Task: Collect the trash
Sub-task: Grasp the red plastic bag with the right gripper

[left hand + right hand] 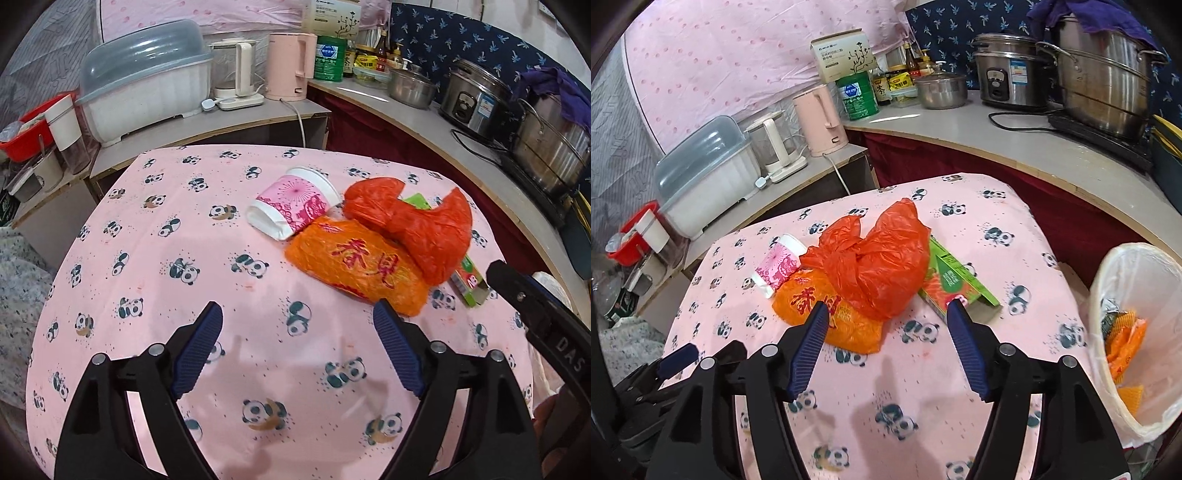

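L gripper: jaws wide apart, nothing between them, over bare pink panda cloth, near side of the trash pile.
R gripper: jaws spread wide, nothing held; tips just short of the pile. Arm seen in left wrist view has "DAS" in pale letters, rest cut off.
Paper cup: on its side, pink/white w/ firework print, mouth facing away from the left cam; touching orange packet.
Orange packet: flat on cloth, red Chinese chars, 2nd reads "见"; 1st unclear.
Red plastic bag: crumpled, knotted, lying partly on top of orange packet and green carton.
Green carton: flat, under bag's right edge, end flap open; print too small to read.
Bin: white liner, just off table's right edge; orange wrappers and a foil scrap inside.
Counter bkgd: pink kettle, green tin w/ blue label, illegible; rice cooker sticker unreadable.
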{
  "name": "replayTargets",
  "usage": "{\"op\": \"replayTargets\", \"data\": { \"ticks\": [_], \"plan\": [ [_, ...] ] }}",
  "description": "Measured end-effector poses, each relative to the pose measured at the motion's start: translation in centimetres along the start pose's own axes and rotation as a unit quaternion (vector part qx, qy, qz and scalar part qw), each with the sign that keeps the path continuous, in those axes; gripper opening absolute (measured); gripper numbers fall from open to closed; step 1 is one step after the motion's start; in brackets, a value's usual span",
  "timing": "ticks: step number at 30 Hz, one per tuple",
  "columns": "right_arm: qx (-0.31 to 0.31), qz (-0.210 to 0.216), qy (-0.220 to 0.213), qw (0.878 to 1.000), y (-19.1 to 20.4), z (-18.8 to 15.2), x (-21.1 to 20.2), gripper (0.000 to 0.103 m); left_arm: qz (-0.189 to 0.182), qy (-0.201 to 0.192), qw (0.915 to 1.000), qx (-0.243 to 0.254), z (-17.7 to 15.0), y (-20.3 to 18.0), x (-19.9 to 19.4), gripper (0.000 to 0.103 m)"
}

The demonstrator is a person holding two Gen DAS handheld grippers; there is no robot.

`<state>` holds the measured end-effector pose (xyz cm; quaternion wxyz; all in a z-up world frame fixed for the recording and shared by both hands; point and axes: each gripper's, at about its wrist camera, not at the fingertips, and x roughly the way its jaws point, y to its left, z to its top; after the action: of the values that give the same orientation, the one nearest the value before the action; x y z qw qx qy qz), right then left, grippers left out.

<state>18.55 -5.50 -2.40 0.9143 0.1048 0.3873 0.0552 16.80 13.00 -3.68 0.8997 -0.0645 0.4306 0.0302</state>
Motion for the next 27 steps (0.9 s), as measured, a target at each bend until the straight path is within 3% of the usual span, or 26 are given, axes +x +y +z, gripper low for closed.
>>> {"op": "replayTargets", "data": {
  "ticks": [5, 9, 15, 17, 18, 22, 27],
  "plan": [
    [0.010, 0.010, 0.010, 1.000, 0.8, 1.2, 3.1, 0.068, -0.003, 0.003, 1.0000, -0.006, 1.0, 0.8, 1.4, 0.086],
    [-0.005, -0.005, 0.009, 1.000, 1.7, 1.8, 5.1, 0.076, -0.009, 0.011, 0.9999, -0.009, 1.6, 1.1, 2.7, 0.087],
    [-0.020, -0.024, 0.022, 0.999, 1.9, 1.7, 7.6, 0.076, -0.019, 0.025, 0.9993, -0.020, 2.1, 1.4, 4.4, 0.087],
    [-0.013, -0.019, 0.029, 0.999, 1.6, 1.5, 8.2, 0.072, -0.021, 0.027, 0.9992, -0.018, 2.2, 1.3, 4.8, 0.087],
    [-0.010, -0.018, 0.030, 0.999, 1.4, 1.5, 8.4, 0.061, -0.021, 0.028, 0.9993, -0.017, 2.2, 1.2, 5.0, 0.087],
    [-0.005, -0.011, 0.031, 0.999, 1.0, 1.4, 8.4, 0.043, -0.024, 0.033, 0.9991, -0.014, 2.3, 0.8, 5.6, 0.087],
    [0.010, 0.000, 0.013, 1.000, 0.5, 1.6, 6.9, 0.032, -0.034, 0.041, 0.9984, -0.019, 2.3, 0.3, 6.1, 0.087]
  ]
}}
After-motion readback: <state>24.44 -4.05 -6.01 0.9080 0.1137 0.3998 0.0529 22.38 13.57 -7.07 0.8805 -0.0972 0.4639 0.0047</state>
